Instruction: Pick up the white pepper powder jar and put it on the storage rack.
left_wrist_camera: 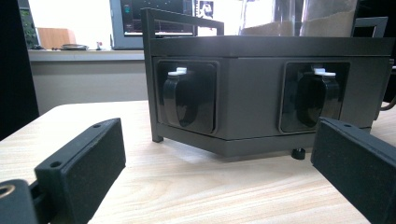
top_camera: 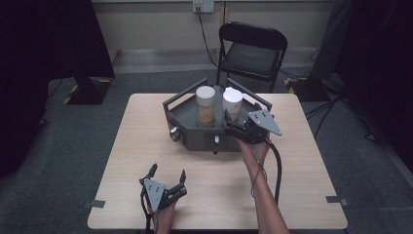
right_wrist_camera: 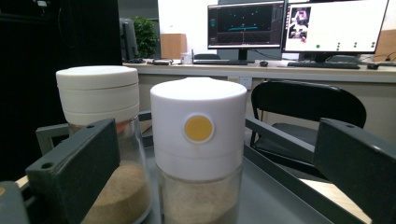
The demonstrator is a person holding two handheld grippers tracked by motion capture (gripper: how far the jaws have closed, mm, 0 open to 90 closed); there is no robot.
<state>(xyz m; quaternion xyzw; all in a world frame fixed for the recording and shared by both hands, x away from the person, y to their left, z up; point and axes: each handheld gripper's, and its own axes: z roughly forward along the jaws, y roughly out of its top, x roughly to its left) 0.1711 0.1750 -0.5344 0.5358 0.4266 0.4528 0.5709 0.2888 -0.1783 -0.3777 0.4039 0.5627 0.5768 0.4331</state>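
Room: I am looking down on a pale wooden table point(top_camera: 146, 146) on grey carpet, with a black folding chair point(top_camera: 253, 48) standing behind it and lit monitors point(right_wrist_camera: 299, 25) glowing on a far desk.
Left gripper: my left gripper point(top_camera: 168, 176) is resting low near the table's front edge, jaws spread wide and holding nothing, well apart from the rack.
Rack: the dark grey angular metal rack point(top_camera: 192, 134) is sitting at the middle of the table, two black recessed knobs point(left_wrist_camera: 180, 95) facing my left camera.
Left jar: the clear glass jar with a cream lid and brown powder point(top_camera: 205, 105) is standing upright in the rack.
Right jar: the clear glass jar with a white cap and yellow dot point(right_wrist_camera: 198, 130) is standing just beside it, to its right.
Right gripper: my right gripper point(top_camera: 233, 127) is hovering at the white-capped jar, jaws spread on either side, not touching.
Risk: I am judging that closing off-centre could be tipping this jar into its neighbour; the left jaw is passing close to the cream-lidded jar and could be knocking it.
Hidden: the jar bases are cut off, and the jaw tips are running out of frame, so I cannot tell how far they are reaching round the jar.
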